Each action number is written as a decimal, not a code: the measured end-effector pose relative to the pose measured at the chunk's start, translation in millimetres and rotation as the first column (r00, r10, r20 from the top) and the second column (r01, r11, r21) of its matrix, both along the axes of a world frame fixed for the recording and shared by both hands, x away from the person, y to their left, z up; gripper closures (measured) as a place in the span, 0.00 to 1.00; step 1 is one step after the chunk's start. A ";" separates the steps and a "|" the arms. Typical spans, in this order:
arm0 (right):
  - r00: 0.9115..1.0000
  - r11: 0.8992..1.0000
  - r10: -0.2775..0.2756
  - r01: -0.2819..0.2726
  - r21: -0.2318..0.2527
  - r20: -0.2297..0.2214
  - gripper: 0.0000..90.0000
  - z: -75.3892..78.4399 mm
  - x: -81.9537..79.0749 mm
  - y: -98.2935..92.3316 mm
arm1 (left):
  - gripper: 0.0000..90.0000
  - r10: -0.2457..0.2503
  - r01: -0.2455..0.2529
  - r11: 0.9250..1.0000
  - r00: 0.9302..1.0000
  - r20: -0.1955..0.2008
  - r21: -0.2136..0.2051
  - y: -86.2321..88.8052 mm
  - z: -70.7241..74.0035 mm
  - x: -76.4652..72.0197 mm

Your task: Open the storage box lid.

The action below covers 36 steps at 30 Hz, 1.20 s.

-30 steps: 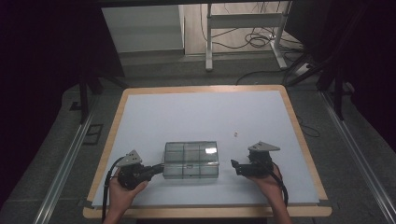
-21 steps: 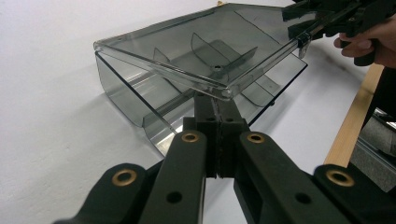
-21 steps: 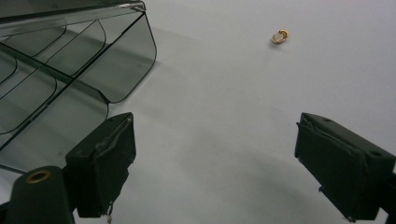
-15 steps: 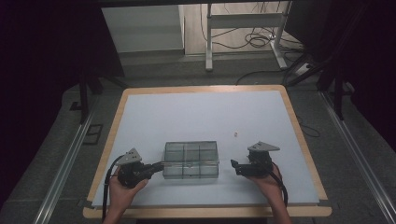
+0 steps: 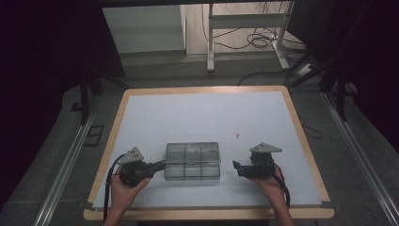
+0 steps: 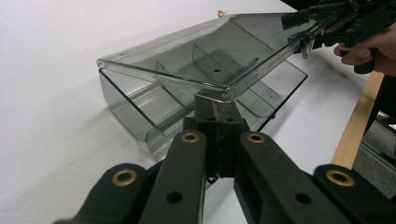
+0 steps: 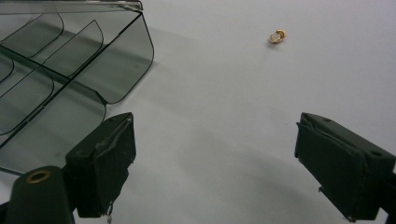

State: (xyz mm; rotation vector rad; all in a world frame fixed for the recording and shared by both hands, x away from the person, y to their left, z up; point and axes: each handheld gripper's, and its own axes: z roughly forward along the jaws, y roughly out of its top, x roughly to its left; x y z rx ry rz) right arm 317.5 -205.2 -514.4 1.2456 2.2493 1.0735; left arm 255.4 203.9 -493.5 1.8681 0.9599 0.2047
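The clear plastic box (image 5: 192, 161) sits on the white table (image 5: 197, 117), near its front edge, between the two hands. It is a smoke-tinted, hinged case with inner dividers, and its lid (image 6: 205, 56) stands partly raised above the tray. The left gripper (image 5: 157, 166) has its jaws closed together on the front lip of that lid; in the left gripper view the jaws meet directly under the lid's edge, with the thin rim pinched between them. The right gripper (image 5: 236, 168) rests just beside the box's right side without touching it, its jaws spread wide with nothing between them. A small gold-coloured object (image 7: 277, 36), too small to identify, lies on the table beyond the right gripper, apart from the box. Handling judgement: the box appears light, rigid and thin-walled, with smooth glossy surfaces likely to slip in hard jaws. Being light, the tray may lift or slide with the lid unless it is steadied. Grip only at the lid's rim or at a side wall's edge, where the jaws can span the thickness; avoid the broad flat panels. Apply moderate pressure, since thin clear plastic of this kind may crack or strain at the hinge if twisted.
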 end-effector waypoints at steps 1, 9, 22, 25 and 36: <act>1.000 1.000 0.001 -0.001 0.000 -0.001 0.13 0.0 0.0 0.1 | 1.00 0.000 0.000 1.000 1.000 0.002 0.000 0.0 0.3 0.5; 1.000 1.000 0.007 -0.007 0.005 0.001 0.13 -0.8 0.6 0.1 | 1.00 0.004 -0.004 1.000 1.000 0.004 0.008 -0.8 3.4 2.3; 1.000 1.000 0.013 -0.013 0.013 0.008 0.13 -0.6 1.4 -0.1 | 1.00 0.007 -0.007 1.000 1.000 0.017 0.014 -1.2 9.2 7.7; 1.000 1.000 0.013 -0.013 0.013 0.013 0.13 0.1 0.9 -0.5 | 1.00 0.007 -0.007 1.000 1.000 0.021 0.017 -1.4 11.7 10.6; 1.000 1.000 0.008 -0.008 0.015 0.018 0.13 1.3 0.7 -1.7 | 1.00 0.003 -0.003 1.000 1.000 0.026 0.016 -3.0 18.2 18.7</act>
